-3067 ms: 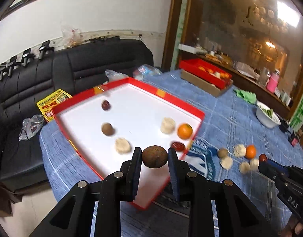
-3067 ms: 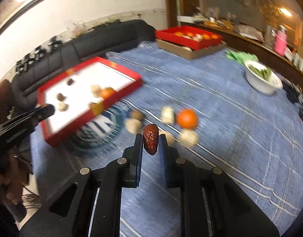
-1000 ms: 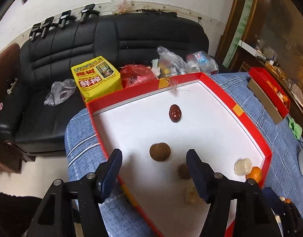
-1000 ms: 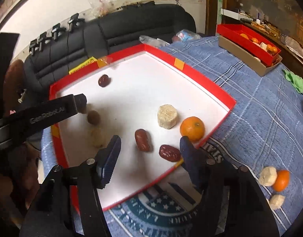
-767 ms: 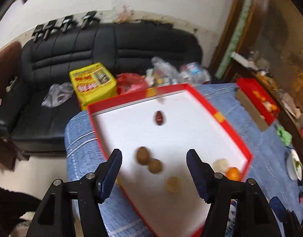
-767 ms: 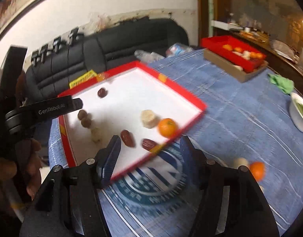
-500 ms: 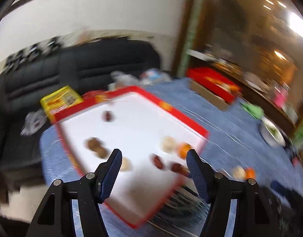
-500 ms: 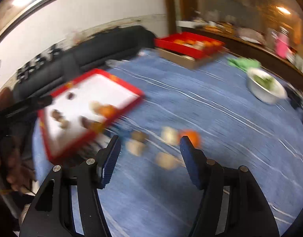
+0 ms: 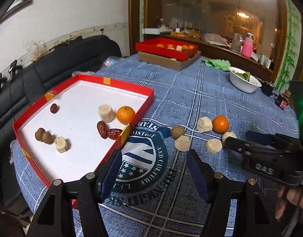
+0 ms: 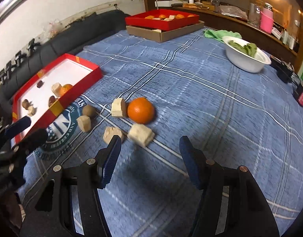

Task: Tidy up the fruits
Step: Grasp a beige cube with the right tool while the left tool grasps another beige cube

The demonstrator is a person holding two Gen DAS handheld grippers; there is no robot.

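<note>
While the left wrist view looks down over the blue plaid tablecloth (image 9: 200,90), the left gripper (image 9: 154,167) hangs with its jaws spread wide and nothing between them, above the round printed emblem (image 9: 143,158) just beside the red tray (image 9: 129,87). Inside the tray lie an orange (image 9: 125,115), a pale chunk (image 9: 106,113) touching it, two red dates (image 9: 108,131) near the rim, a third date (image 9: 54,108) farther back, two brown round fruits (image 9: 43,136) side by side and a small pale piece (image 9: 61,144) next to them. On the cloth, a loose cluster sits apart from the tray: a brown fruit (image 9: 177,132), several pale chunks (image 9: 182,143) and a second orange (image 9: 220,124). The right gripper (image 9: 238,141) reaches in from the right, its tips near that cluster; from here one cannot tell how its jaws stand.

Seen from the right wrist view, the right gripper (image 10: 148,152) is spread apart and empty, low over the cloth, with a pale block (image 10: 140,134) lying just ahead of its fingers. Beyond that sit the orange (image 10: 141,110), touching another pale chunk (image 10: 117,107), and the brown fruit (image 10: 88,110). A white bowl (image 10: 244,59) with greens stands well apart at the far right.
</note>
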